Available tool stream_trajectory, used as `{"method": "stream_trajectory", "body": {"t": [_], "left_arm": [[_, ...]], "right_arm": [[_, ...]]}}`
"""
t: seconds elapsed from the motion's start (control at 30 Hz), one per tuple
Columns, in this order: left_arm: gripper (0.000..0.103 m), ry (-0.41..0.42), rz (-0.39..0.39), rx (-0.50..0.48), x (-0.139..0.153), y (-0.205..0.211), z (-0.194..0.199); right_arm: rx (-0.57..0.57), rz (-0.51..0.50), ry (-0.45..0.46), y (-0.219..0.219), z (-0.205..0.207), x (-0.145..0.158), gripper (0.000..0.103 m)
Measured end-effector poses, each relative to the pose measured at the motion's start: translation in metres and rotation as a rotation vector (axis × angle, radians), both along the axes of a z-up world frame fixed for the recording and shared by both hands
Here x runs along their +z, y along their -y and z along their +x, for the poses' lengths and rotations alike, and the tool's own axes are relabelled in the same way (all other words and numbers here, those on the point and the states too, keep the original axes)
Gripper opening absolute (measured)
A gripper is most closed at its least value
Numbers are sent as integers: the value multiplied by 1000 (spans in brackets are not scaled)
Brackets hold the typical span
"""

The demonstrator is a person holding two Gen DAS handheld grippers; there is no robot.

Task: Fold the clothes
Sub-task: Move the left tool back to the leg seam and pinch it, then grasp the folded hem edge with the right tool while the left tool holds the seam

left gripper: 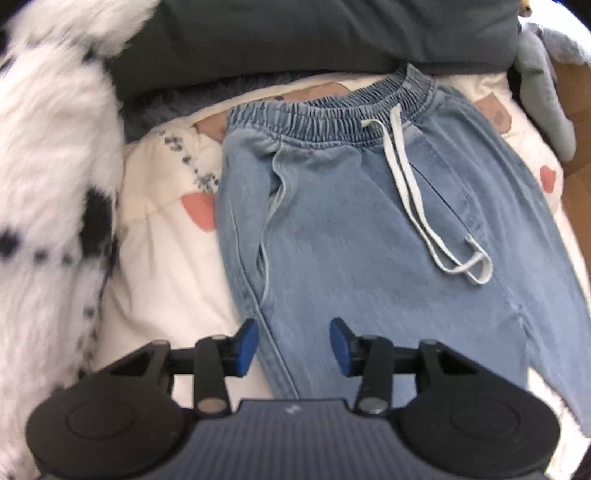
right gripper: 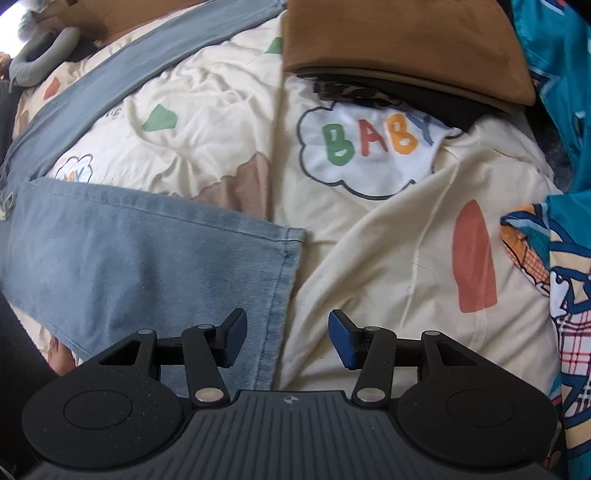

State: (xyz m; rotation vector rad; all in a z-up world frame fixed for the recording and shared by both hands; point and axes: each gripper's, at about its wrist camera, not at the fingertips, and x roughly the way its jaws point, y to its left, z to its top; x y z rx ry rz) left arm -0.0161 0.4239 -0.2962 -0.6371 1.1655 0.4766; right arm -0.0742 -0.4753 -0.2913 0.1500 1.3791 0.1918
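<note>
Light blue jeans (left gripper: 354,229) are laid flat on a cream quilt (left gripper: 162,251) w/ cartoon prints, elastic waistband (left gripper: 325,110) at the far end and a white drawstring (left gripper: 410,192) trailing down over the front. Left gripper (left gripper: 293,345) hangs just above the left edge of the jeans below the hip area, jaws spread wide, nothing btwn them. Right gripper (right gripper: 287,338) is over at the leg hem (right gripper: 284,284), also wide open and empty, left pad over denim, right pad over bare quilt. Fluffy white/black spotted thing (left gripper: 48,177) sits left of the jeans, dark grey pillow (left gripper: 314,33) past the waistband. On the right cam there's a brown folded cloth (right gripper: 402,48) at the top and a teal print fabric (right gripper: 557,110) on the right edge
</note>
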Motion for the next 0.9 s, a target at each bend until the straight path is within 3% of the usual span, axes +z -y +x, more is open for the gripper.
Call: {"method": "stream_trajectory", "body": {"t": [0.23,0.43,0.5,0.57,0.6,0.73,0.9], "left_arm": [[46,10,-98,67,-22,10,-22],[46,2,-115,84,-45,18,-28],[41,6,-115,103,-50,16,-30],[29,40,-142,146,-52,13,-36],[14,56,-156,164,-53,12,-39],[9,97,-183,212,-52,10,-46],[9,80,-172,234,-45,15,-42]], "right_arm": [[-27,-1,-2,11,-1,4,56],[-62,18,-25,18,-3,1,56],[-74,27,-34,21,-3,0,56],[-89,53,-45,24,-5,-3,57],[-98,68,-56,25,-6,-6,57],[-132,153,-119,32,-10,-20,57],[-153,211,-166,40,-14,-35,57]]}}
